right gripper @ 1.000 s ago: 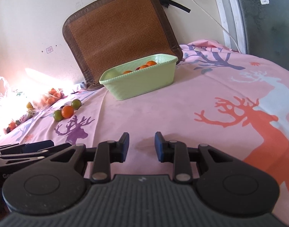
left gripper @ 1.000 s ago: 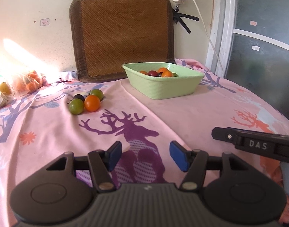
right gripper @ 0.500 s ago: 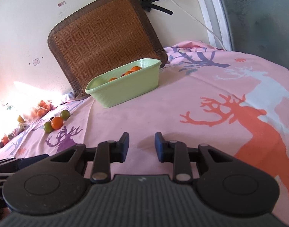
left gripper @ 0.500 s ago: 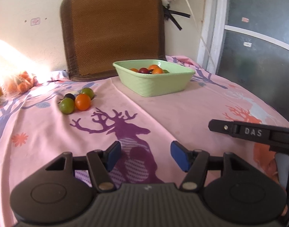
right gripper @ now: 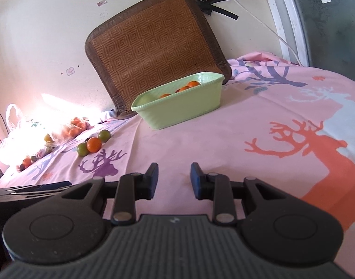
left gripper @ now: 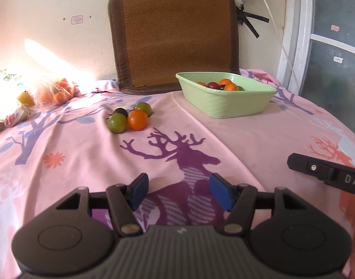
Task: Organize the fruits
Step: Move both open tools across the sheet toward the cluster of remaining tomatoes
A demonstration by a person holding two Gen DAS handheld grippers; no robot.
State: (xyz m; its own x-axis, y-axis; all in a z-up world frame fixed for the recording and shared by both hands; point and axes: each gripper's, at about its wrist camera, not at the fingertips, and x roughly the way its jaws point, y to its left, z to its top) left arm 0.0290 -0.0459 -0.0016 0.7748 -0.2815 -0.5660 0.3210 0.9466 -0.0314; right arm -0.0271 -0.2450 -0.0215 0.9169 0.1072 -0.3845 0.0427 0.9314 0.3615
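**Lining up on the loose fruits left of the tub**

Sitting on the pink cloth [left gripper: 247, 139], the green tub [left gripper: 226, 103] is serving as the landmark, already holding several orange and dark fruits. Left of the tub and nearer the cameras, a small cluster of four fruits [left gripper: 128, 117] is lying on the cloth, touching one another, well apart from the tub's wall. The cluster has no real long axis; each piece is round.

The left claw [left gripper: 177, 191] is hovering low over the purple deer print, released, its blue pads [left gripper: 220, 194] spread wide with nothing between them. The cluster is lying ahead of it and a little to its left, with bare cloth between. The right claw [right gripper: 174, 181] is also standing open and empty, further from the cluster, which is showing far off to its left. The left hand is looking the nearer one for the pick.

The orange fruit [left gripper: 137, 119] is facing the left claw; beside it are two green fruits [left gripper: 117, 122] and a dark one [left gripper: 120, 111] behind, all smooth and glossy, likely to roll if nudged.
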